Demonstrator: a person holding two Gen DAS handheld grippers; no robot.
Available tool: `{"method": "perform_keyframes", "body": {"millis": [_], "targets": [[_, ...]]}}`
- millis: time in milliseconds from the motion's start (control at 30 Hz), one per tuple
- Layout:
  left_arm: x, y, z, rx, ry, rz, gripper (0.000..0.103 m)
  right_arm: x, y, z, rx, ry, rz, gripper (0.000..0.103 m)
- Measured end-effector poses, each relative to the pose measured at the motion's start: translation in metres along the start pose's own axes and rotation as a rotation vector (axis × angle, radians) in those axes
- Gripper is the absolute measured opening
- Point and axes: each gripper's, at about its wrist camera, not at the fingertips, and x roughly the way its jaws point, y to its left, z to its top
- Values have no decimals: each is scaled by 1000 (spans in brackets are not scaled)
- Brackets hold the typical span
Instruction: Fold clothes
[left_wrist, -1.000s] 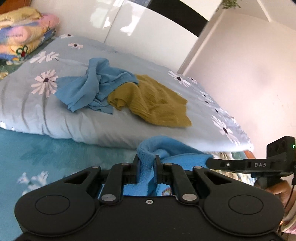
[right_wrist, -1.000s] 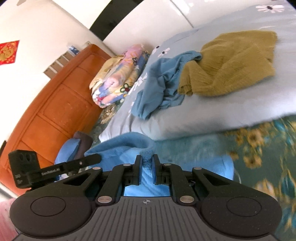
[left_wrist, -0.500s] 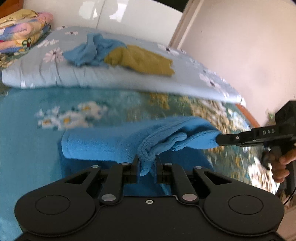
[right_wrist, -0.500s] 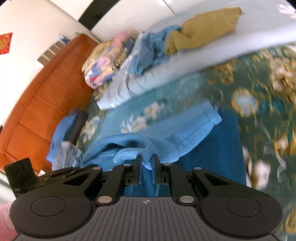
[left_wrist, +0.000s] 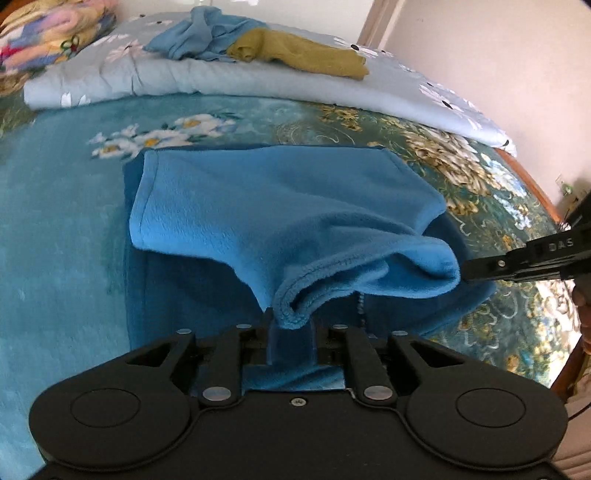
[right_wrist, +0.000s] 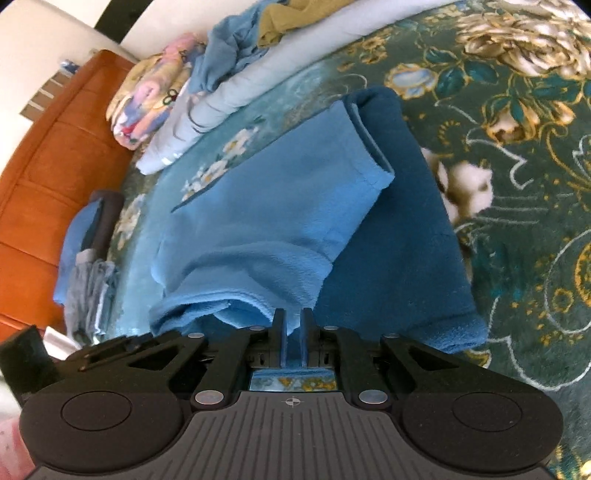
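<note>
A blue fleece garment lies on the teal floral bedspread, its lighter upper layer folded over a darker lower layer. My left gripper is shut on a rolled hem of the garment's near edge. My right gripper is shut on the same garment's near edge a little further right. In the left wrist view the right gripper's black finger reaches in from the right and meets the fleece. The fabric between the two grippers sags in a loose fold.
A pale grey daisy quilt lies folded at the back with a light blue garment and a mustard garment on it. Folded patterned blankets sit by the orange headboard. Small folded clothes lie left.
Both grippers have come down and back from near the quilt, carrying the fleece edge toward me. The garment now lies spread and doubled over on the bedspread.
</note>
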Motion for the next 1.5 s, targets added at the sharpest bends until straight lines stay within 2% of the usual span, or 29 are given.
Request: {"method": "perform_keyframes", "body": {"millis": [67,233,333,500,700,867,933,1067,1133,1300,1333,1367,1400,1500], "targets": [[-7,-2,-1,0,-18,0,44,-3,2,0,-12,-13,-8,12],[-7,-4,1,-20,-22,42,49,2,10,1,-46,3,-35,32],[-1,-6,-2,-29,-26,87,49,6,18,-2,-80,9,-45,32],[8,-10,-6,-44,-32,162,48,19,31,-11,-135,7,-158,32],[17,-13,-10,-79,-43,255,48,29,40,-22,-95,-61,-258,32],[21,-18,-10,-106,-43,253,37,38,43,-27,-42,-109,-298,32],[21,-18,-9,-120,-54,251,35,41,44,-27,-32,-116,-298,29],[21,-13,-8,-157,-59,226,22,44,46,-25,-32,-111,-312,21],[21,-12,-8,-166,-59,209,21,45,47,-24,-36,-107,-319,15],[22,-9,-8,-197,-60,196,21,44,48,-24,-46,-102,-333,11],[21,-8,-8,-199,-65,195,19,44,50,-24,-51,-105,-335,10],[20,-8,-8,-200,-74,200,10,42,51,-23,-54,-111,-337,10],[18,-9,-8,-199,-80,209,5,41,52,-23,-57,-118,-337,10],[10,-13,-8,-192,-121,228,4,33,57,-24,-75,-148,-336,9]]}}
